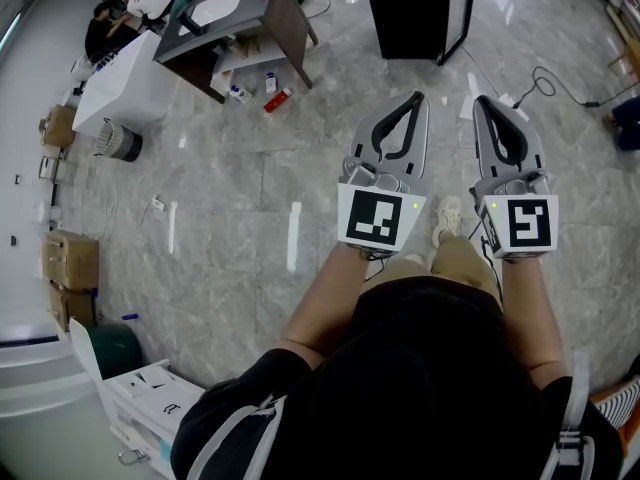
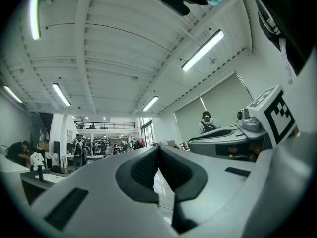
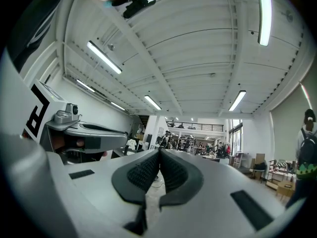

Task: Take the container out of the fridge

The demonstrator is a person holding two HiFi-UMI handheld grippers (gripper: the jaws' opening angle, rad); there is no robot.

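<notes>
Two steps remain and neither is done, as I judge it: getting to the fridge and lifting the container out.

At the far left of the head view, cardboard boxes (image 1: 70,260) stand by the wall and a white box (image 1: 150,396) sits below them. Farther up are a white counter (image 1: 125,93) and a dark desk (image 1: 245,13), with a few small items lying on the marble floor (image 1: 240,218) at the desk's foot. Nothing among these can be tied to the task, and no container shows in any view.

Next comes the left gripper (image 1: 414,99), held out in front of the person's waist above bare floor. In the left gripper view its dark pads (image 2: 143,170) meet at the tips, with only the far room and ceiling lights beyond them, so it is closed and carries nothing.

Ahead of both grippers and well apart from them, a tall black cabinet (image 1: 415,13) stands at the top of the head view. It may be the fridge, but I cannot tell from here, nor whether its door is open.

The right gripper (image 1: 481,101) is just beside the left one and points the same way. The right gripper view shows its pads (image 3: 143,175) also closed tip to tip on nothing.

By this reading the whole job is ahead: walk up, open the door, find the container and draw it out.
</notes>
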